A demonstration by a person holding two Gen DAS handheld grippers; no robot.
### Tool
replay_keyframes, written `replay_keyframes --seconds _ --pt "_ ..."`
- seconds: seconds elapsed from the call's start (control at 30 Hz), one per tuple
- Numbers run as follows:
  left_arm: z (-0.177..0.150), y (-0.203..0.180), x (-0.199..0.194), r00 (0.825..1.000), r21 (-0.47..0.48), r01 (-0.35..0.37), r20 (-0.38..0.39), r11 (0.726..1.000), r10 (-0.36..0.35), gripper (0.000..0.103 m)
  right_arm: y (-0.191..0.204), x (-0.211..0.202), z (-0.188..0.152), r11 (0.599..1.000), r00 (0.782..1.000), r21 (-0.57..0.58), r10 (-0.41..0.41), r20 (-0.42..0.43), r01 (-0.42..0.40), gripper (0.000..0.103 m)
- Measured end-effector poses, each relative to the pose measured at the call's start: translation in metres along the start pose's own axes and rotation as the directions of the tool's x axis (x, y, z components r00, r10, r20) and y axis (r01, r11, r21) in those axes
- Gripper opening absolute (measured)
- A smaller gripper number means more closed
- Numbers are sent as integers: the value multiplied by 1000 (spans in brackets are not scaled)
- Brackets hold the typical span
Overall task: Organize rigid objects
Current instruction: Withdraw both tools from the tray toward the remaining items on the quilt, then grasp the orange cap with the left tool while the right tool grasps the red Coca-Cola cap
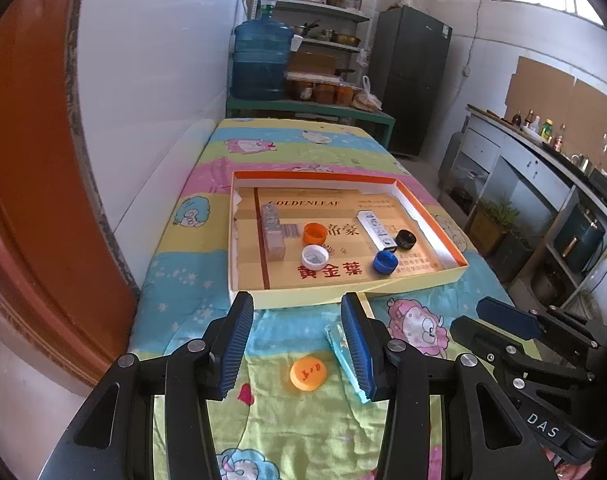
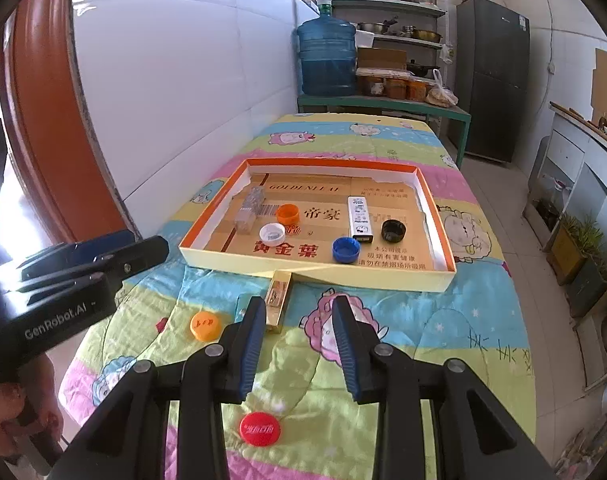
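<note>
A shallow orange-rimmed cardboard tray (image 1: 303,300) (image 2: 315,270) lies on the cartoon-print cloth. Inside it are an orange cap (image 1: 315,233), a white cap (image 1: 315,256), a blue cap (image 1: 384,261), a black cap (image 1: 405,239), a white lighter (image 1: 375,228) and a clear block (image 1: 272,232). My left gripper (image 1: 297,308) is open and empty above a loose orange cap (image 1: 308,373) (image 2: 204,325), with a teal packet (image 1: 339,344) beside its right finger. My right gripper (image 2: 299,304) is open and empty. A small gold box (image 2: 278,300) lies by its left finger, and a red cap (image 2: 260,428) lies lower between its fingers.
A white tiled wall and an orange door frame (image 1: 31,200) run along the left of the table. Beyond the table's far end stand a blue water jug (image 1: 261,60), shelves of jars and a dark fridge (image 2: 491,76). A counter (image 1: 543,168) lines the right side.
</note>
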State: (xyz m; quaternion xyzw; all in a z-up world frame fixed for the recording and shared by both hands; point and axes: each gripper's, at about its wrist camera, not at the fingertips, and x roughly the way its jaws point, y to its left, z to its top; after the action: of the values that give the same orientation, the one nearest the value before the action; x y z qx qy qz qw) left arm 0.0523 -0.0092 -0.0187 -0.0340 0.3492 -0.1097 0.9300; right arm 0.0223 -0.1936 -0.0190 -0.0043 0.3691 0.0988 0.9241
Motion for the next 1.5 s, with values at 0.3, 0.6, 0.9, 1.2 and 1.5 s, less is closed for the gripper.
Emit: replay_keyframes --seconds 0.3,0.6,0.9,1.2,1.5 --pt "-14 9 -4 1000 -15 -2 -17 1000 1 47 8 4 -25 999 998 -9 31 -45 -31 34" --pt "-32 14 3 999 -26 4 -52 1000 -6 47 18 15 -57 998 993 -35 53 -105 -57 34" --pt "-44 15 9 997 -31 14 -76 999 -16 47 25 24 -73 996 988 -51 64 -139 -72 34" --pt "-47 14 14 996 -30 22 -89 999 -25 47 26 30 -80 997 987 -60 47 -152 -57 34" --pt "-56 6 28 989 -1 53 -136 999 -53 47 28 35 -83 995 985 -83 38 -166 -53 30"
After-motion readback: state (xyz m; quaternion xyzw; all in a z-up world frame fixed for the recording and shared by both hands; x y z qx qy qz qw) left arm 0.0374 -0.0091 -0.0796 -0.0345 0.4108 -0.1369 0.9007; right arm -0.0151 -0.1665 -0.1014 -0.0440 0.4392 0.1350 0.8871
